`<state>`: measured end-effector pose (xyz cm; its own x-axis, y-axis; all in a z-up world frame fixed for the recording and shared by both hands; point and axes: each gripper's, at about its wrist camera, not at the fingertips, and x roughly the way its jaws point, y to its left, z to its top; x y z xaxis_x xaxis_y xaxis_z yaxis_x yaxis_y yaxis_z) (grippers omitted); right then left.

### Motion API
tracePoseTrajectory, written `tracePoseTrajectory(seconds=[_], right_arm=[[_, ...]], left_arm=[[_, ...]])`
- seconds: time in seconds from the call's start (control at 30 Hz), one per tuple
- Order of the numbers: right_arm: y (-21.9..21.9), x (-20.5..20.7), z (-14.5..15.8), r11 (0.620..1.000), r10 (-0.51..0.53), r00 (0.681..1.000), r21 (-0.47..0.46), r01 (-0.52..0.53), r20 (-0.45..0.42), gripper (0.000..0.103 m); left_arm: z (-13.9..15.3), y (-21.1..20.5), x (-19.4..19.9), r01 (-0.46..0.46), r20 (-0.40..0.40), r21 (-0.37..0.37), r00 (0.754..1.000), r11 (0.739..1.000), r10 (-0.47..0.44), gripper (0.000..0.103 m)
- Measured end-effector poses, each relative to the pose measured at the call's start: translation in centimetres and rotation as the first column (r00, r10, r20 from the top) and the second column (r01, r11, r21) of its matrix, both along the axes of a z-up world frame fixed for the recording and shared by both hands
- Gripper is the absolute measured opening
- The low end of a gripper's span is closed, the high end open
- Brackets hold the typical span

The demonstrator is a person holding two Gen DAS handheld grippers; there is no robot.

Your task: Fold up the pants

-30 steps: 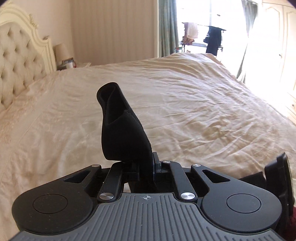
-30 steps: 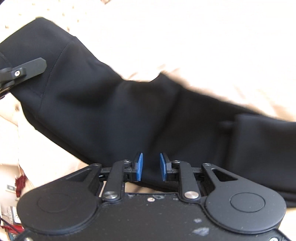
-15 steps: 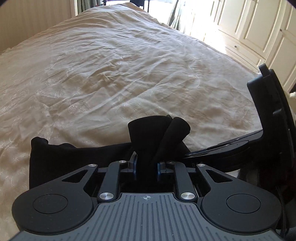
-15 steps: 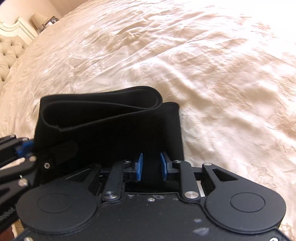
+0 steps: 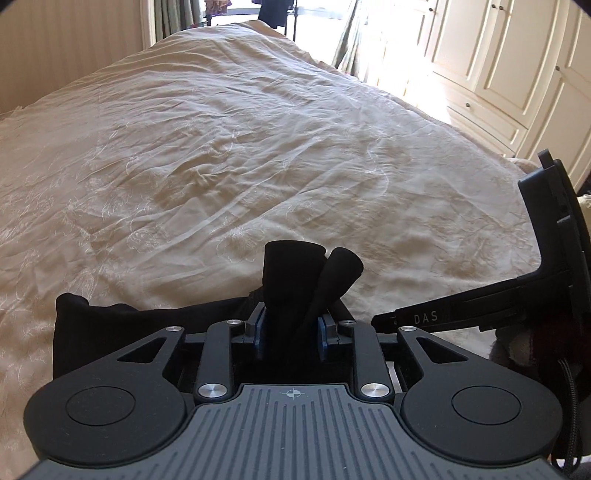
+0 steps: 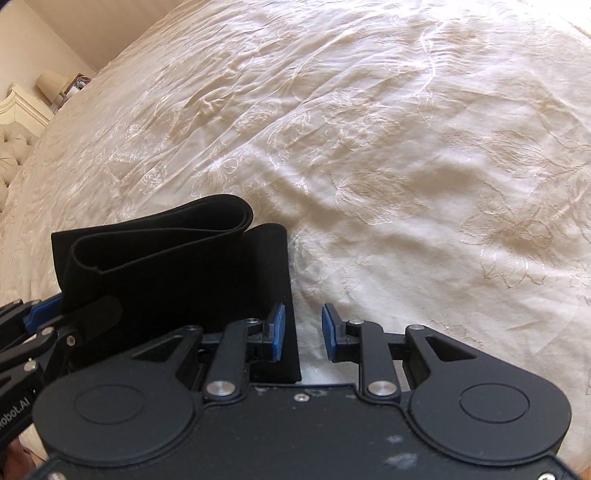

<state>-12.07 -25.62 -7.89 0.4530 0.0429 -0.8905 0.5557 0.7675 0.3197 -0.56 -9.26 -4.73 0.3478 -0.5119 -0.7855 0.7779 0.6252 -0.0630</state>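
Observation:
The black pants (image 6: 173,258) lie folded in a stack on the cream bedspread, their looped fold edge facing away from me. My left gripper (image 5: 290,328) is around a bunched fold of the pants (image 5: 295,280), with its jaws parted a little and the cloth standing up between them. It also shows at the left edge of the right wrist view (image 6: 44,314). My right gripper (image 6: 303,332) is open and empty, just right of the stack's right edge. The right gripper's body shows at the right of the left wrist view (image 5: 546,266).
The cream embroidered bedspread (image 5: 258,147) stretches ahead. Cream wardrobes (image 5: 517,55) stand at the right, beyond the bed's edge. A tufted headboard (image 6: 11,147) and a lamp (image 6: 51,81) are at the far left. Curtains and a bright window (image 5: 314,14) lie past the bed.
The pants have come down from the air and now lie folded on the bed. The left jaws have parted a little around the cloth. The right gripper has opened wider and shifted right, off the stack.

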Motion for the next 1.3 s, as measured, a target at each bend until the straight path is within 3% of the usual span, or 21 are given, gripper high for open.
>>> tracePoseTrajectory(seconds=[0.2, 0.33, 0.47, 0.57, 0.73, 0.83, 0.97, 1.03, 1.2, 1.3], right_arm=[[-1.1, -0.3, 0.1, 0.999, -0.054, 0.999, -0.003, 0.054, -0.008, 0.025], [-1.2, -0.3, 0.4, 0.997, -0.077, 0.997, 0.009, 0.077, 0.007, 0.025], [-1.1, 0.4, 0.6, 0.995, -0.085, 0.995, 0.053, 0.083, 0.045, 0.029], [-0.8, 1.3, 0.2, 0.990, -0.090, 0.993, 0.119, 0.082, 0.070, 0.036], [0.2, 3.6, -1.4, 0.993, -0.031, 0.999, 0.115, 0.029, 0.009, 0.039], [0.8, 4.4, -1.6, 0.995, 0.002, 1.000, 0.100, -0.003, 0.005, 0.038], [3.5, 5.7, 0.1, 0.984, 0.176, 0.984, -0.006, -0.176, 0.013, 0.020], [4.4, 6.2, 0.3, 0.976, 0.216, 0.976, -0.039, -0.216, -0.006, 0.019], [3.7, 6.6, -1.7, 0.992, 0.120, 0.990, -0.018, -0.122, -0.080, 0.022], [4.6, 6.9, -1.8, 0.983, 0.168, 0.981, -0.064, -0.175, -0.098, 0.025]], left_arm=[[0.3, -1.7, -1.7, 0.105, 0.034, -0.014, 0.994, 0.994, -0.105, 0.032], [0.0, -0.7, -1.7, 0.102, 0.013, -0.021, 0.995, 0.995, -0.102, 0.033], [-1.2, 1.9, 0.1, -0.015, -0.027, 0.020, 1.000, 1.000, 0.016, 0.033], [-2.3, 4.8, 2.6, -0.164, -0.081, 0.067, 0.982, 0.984, 0.169, 0.033], [-3.2, 10.7, 6.0, -0.400, -0.154, 0.120, 0.897, 0.908, 0.415, 0.033], [-3.4, 13.6, 7.2, -0.485, -0.169, 0.138, 0.848, 0.864, 0.503, 0.033], [-3.4, 15.7, 8.8, -0.531, -0.165, 0.152, 0.818, 0.834, 0.551, 0.033], [-3.3, 15.9, 9.8, -0.531, -0.163, 0.159, 0.817, 0.832, 0.553, 0.033], [-2.8, 15.4, 13.6, -0.524, -0.157, 0.147, 0.825, 0.839, 0.543, 0.033], [-3.0, 14.5, 16.2, -0.516, -0.161, 0.151, 0.829, 0.843, 0.536, 0.033]])
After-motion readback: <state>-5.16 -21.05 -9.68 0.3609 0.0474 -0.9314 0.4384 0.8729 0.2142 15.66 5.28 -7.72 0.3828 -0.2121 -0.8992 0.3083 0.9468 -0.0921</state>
